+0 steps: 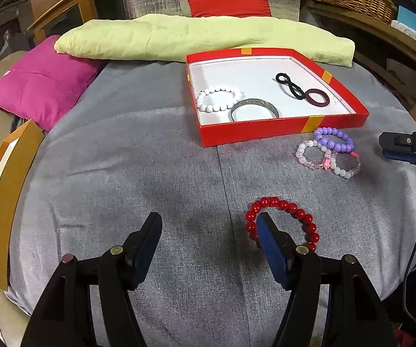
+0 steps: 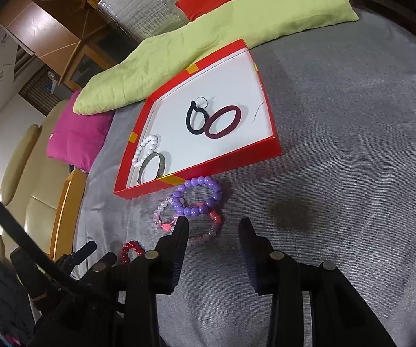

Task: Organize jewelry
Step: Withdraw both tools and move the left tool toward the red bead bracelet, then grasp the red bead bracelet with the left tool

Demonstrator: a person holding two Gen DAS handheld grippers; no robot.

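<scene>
A: Four pieces lay inside the red box (image 1: 283, 133): a white bead bracelet (image 1: 219, 98), a grey bangle (image 1: 254, 110), a black hair tie (image 1: 290, 86) and a dark red ring (image 1: 318, 97).

B: And outside the box?

A: A purple bead bracelet (image 2: 198, 195) and two pale pink bracelets (image 1: 328, 159) lay together on the grey blanket (image 1: 150, 159), just beside the front wall of the box. A red bead bracelet (image 1: 283, 219) lay apart from them, nearer.

B: How were the grippers?

A: The left gripper (image 1: 209, 225) had its jaws apart, and its right finger stood in front of the red bead bracelet. The right gripper (image 2: 213, 225) also had its jaws apart, close to the pink bracelets, holding nothing.
</scene>
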